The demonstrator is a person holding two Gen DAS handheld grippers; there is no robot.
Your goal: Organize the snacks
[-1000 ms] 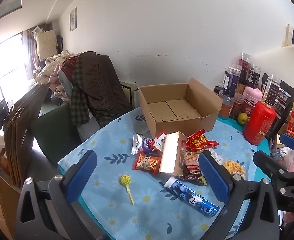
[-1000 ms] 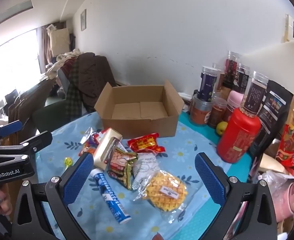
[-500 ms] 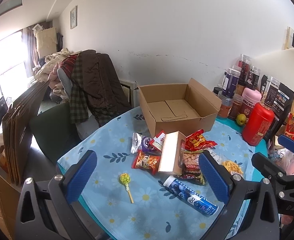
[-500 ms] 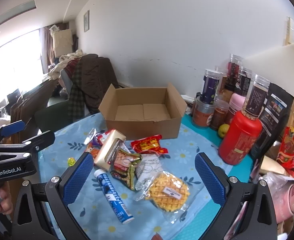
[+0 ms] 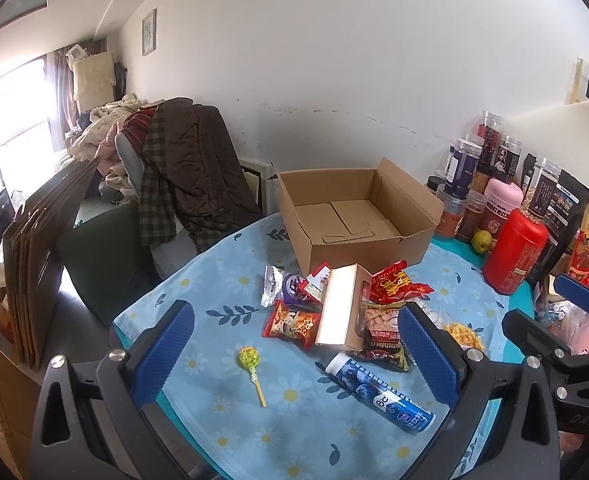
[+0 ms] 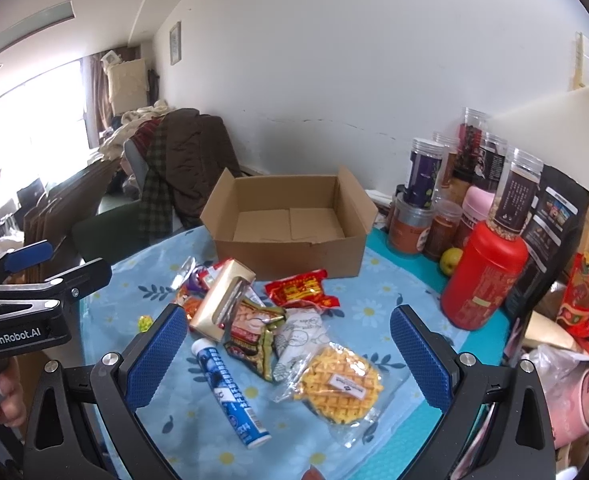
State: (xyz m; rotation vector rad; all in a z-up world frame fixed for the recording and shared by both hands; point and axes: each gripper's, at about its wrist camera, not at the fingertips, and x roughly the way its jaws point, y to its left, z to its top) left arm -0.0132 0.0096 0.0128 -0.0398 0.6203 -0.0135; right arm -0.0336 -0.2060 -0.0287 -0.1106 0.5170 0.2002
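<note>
Though both grippers' fingers apart and empty, snack pile (image 6: 270, 320) partly behind right blue pad (image 6: 156, 356).

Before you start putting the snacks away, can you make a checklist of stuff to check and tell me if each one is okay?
1. Cardboard box open, with nothing in it: ok.
2. Left gripper open, holding nothing: ok.
3. Right gripper open, holding nothing: ok.
4. Waffle packet lies free on top, easy to grab: ok.
5. Blue tube lies alone on the tablecloth: ok.
6. Snacks inside unbroken: cannot tell.
</note>
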